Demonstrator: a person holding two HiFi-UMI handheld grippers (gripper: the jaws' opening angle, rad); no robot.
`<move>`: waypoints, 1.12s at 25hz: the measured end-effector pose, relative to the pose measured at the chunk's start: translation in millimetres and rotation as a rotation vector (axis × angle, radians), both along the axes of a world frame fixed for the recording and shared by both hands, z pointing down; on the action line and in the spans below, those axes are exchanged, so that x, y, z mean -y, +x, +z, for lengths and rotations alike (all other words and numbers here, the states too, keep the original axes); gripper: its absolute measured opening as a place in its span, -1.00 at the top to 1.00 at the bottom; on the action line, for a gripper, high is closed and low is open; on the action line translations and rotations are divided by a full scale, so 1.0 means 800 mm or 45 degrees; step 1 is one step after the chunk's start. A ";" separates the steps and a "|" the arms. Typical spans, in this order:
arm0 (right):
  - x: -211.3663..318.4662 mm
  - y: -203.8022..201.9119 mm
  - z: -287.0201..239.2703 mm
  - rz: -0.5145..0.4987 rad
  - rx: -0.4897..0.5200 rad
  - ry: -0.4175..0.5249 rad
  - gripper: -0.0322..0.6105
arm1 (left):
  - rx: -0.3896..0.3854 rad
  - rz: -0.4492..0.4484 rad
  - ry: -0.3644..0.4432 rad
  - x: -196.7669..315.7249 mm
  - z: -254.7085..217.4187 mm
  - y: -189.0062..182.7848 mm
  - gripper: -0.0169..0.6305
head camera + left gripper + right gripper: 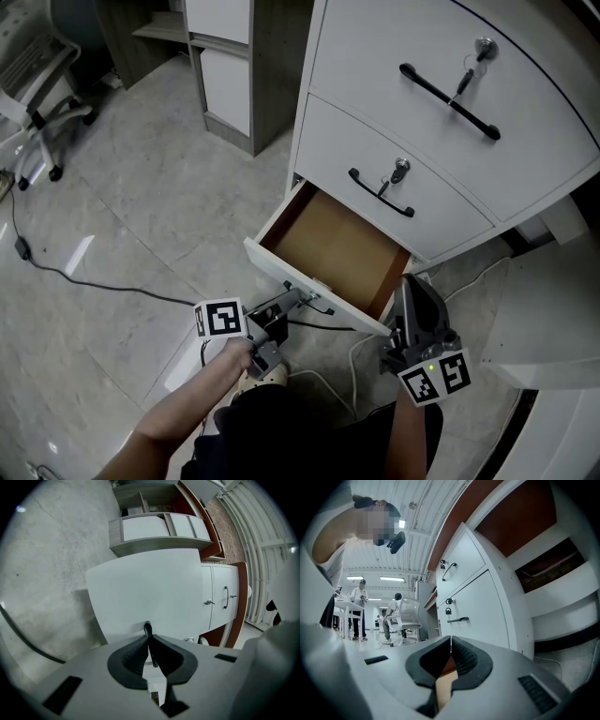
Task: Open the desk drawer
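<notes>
My left claw (149,643) pinches thin dark handle (148,630) of bottom drawer (337,251), which stands well out. My right claw (450,644) pressed together, empty. Risk: pads slip off handle; overpull unseats drawer.

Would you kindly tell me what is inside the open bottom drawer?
The drawer shows only a bare brown floor. Its rear is hidden under the drawer above.
</notes>
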State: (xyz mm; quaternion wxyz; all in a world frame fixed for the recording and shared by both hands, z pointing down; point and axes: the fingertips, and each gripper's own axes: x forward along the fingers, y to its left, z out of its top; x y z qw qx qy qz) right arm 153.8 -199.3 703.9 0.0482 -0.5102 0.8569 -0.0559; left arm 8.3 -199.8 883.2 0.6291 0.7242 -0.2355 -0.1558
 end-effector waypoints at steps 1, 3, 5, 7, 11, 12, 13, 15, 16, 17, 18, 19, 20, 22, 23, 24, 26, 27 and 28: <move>0.000 0.000 0.000 -0.002 0.001 0.000 0.85 | 0.033 0.013 0.005 -0.003 0.004 -0.001 0.85; 0.000 -0.002 0.001 -0.006 0.004 -0.001 0.85 | 0.131 0.050 0.018 -0.010 0.017 -0.005 0.85; 0.002 -0.005 0.003 -0.014 0.011 -0.002 0.85 | 0.207 0.080 0.028 -0.015 0.030 -0.007 0.84; 0.004 -0.006 0.006 -0.021 0.016 -0.005 0.85 | 0.228 0.086 0.061 -0.015 0.035 -0.007 0.83; 0.007 -0.010 0.015 -0.034 0.030 -0.017 0.85 | 0.252 0.085 0.151 -0.014 0.034 -0.006 0.79; 0.007 -0.012 0.016 -0.041 0.032 -0.017 0.85 | 0.260 0.086 0.168 -0.014 0.033 -0.006 0.78; 0.008 -0.013 0.016 -0.048 0.032 -0.016 0.85 | 0.272 0.089 0.184 -0.015 0.033 -0.006 0.77; 0.012 -0.015 0.016 -0.059 0.028 -0.019 0.85 | 0.304 0.113 0.214 -0.019 0.032 -0.006 0.74; 0.014 -0.015 0.017 -0.066 0.021 -0.023 0.85 | 0.326 0.136 0.226 -0.023 0.034 -0.007 0.73; 0.017 -0.016 0.016 -0.071 0.011 -0.027 0.85 | 0.353 0.166 0.240 -0.028 0.036 -0.008 0.73; 0.021 -0.017 0.014 -0.072 0.004 -0.027 0.85 | 0.388 0.200 0.264 -0.034 0.038 -0.010 0.72; 0.026 -0.016 0.011 -0.067 0.001 -0.022 0.85 | 0.429 0.236 0.300 -0.039 0.038 -0.011 0.72; 0.031 -0.016 0.007 -0.057 0.000 -0.014 0.85 | 0.472 0.269 0.338 -0.045 0.038 -0.013 0.72; 0.044 -0.018 0.000 -0.051 -0.023 0.004 0.85 | 0.541 0.307 0.392 -0.055 0.039 -0.016 0.72; 0.050 -0.022 -0.001 -0.062 -0.045 0.010 0.85 | 0.566 0.309 0.415 -0.058 0.037 -0.019 0.73; 0.057 -0.028 -0.002 -0.084 -0.067 0.014 0.85 | 0.588 0.303 0.437 -0.060 0.032 -0.022 0.73; 0.069 -0.043 -0.003 -0.151 -0.104 0.021 0.85 | 0.617 0.279 0.478 -0.060 0.022 -0.029 0.73; 0.073 -0.051 -0.003 -0.191 -0.130 0.026 0.85 | 0.627 0.264 0.497 -0.059 0.016 -0.031 0.73; 0.076 -0.059 -0.001 -0.231 -0.165 0.032 0.85 | 0.642 0.251 0.520 -0.058 0.010 -0.034 0.73</move>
